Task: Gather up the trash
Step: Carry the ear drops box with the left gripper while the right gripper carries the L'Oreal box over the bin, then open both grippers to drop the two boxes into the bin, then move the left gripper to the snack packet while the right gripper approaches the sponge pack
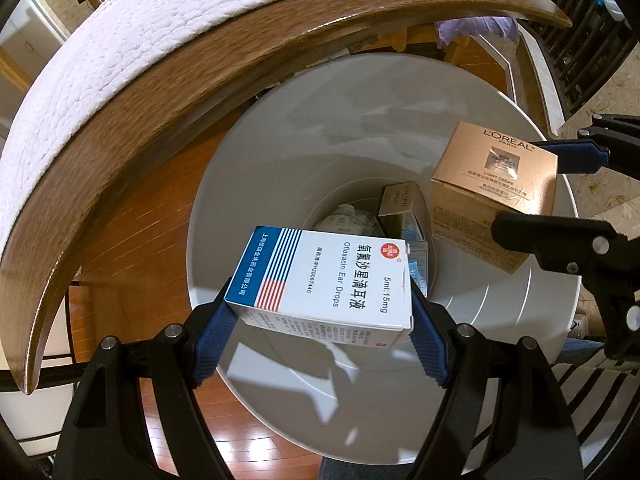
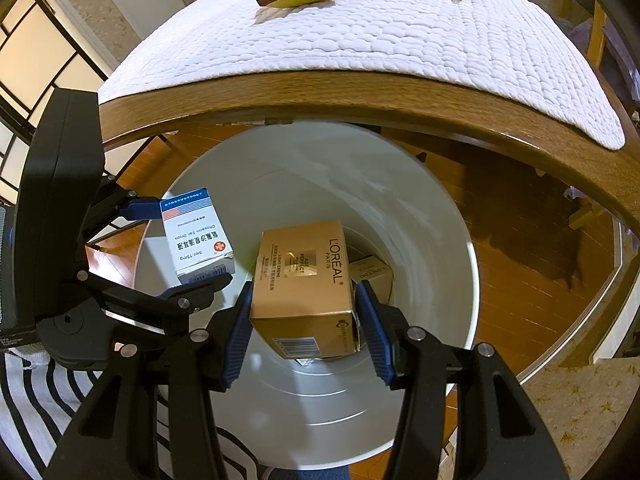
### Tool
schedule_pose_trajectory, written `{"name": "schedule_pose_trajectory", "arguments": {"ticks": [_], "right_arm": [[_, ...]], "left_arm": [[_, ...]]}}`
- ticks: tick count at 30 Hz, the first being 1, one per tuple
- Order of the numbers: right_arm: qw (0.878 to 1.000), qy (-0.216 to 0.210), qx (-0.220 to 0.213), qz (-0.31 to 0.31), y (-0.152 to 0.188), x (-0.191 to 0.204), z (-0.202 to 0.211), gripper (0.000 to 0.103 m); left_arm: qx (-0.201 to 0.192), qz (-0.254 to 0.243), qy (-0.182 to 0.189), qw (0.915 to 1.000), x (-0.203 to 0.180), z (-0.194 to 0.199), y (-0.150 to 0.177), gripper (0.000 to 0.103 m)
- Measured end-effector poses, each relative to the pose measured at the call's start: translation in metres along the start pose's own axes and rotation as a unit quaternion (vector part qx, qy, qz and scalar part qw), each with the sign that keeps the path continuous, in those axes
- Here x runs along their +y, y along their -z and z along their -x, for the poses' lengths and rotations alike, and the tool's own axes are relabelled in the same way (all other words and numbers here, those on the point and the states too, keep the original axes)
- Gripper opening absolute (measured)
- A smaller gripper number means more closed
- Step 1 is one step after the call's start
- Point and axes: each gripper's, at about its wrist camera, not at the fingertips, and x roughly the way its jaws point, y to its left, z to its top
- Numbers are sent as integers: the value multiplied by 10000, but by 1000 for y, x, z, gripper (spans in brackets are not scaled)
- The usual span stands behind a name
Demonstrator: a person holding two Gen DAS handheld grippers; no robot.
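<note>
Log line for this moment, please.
left hand-held gripper: holds ear-drops box | right hand-held gripper: holds L'Oreal box | both over bin

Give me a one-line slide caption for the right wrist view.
Right gripper holds a L'Oréal cream box over the white trash bin, beside the ear drops box in the left gripper.

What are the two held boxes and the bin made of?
Ear drops box: thin printed card, slightly glossy; torn flap edge shows. L'Oréal box: card, metallic gold sheen. Bin: probably smooth moulded white plastic, with faint ring ridges.
</note>
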Motion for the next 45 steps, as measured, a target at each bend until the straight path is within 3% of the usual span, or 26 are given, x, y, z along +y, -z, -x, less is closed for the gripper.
{"name": "schedule_pose_trajectory", "arguments": {"ticks": [11,27,32,37,39,42,45], "right_arm": [[9998,25,-7,-218,1,-8,3,53],[9996,192,-181,-124,-4,-5,16,53],[9965,449,-704,-17,-16,-11,53,56],[9862,845,-1424,51,-34,-20,92,73],[9791,1033,-1751,64,-40,-24,102,87],[9678,1170,-2229,-80,-53,-32,113,96],[9645,1143,-2374,-179,-80,-43,114,98]], "left_arm": [[-9,-46,-45,10000,-1,2,-3,90],[-210,63,21,9998,9,21,-1,90],[-633,69,82,9979,7,57,-11,90],[-1237,-14,113,9922,4,101,-19,90],[-1448,49,10,9894,7,113,-27,93],[-1819,350,-90,9827,19,125,-40,101],[-2010,699,-143,9770,34,124,-54,101]]}}
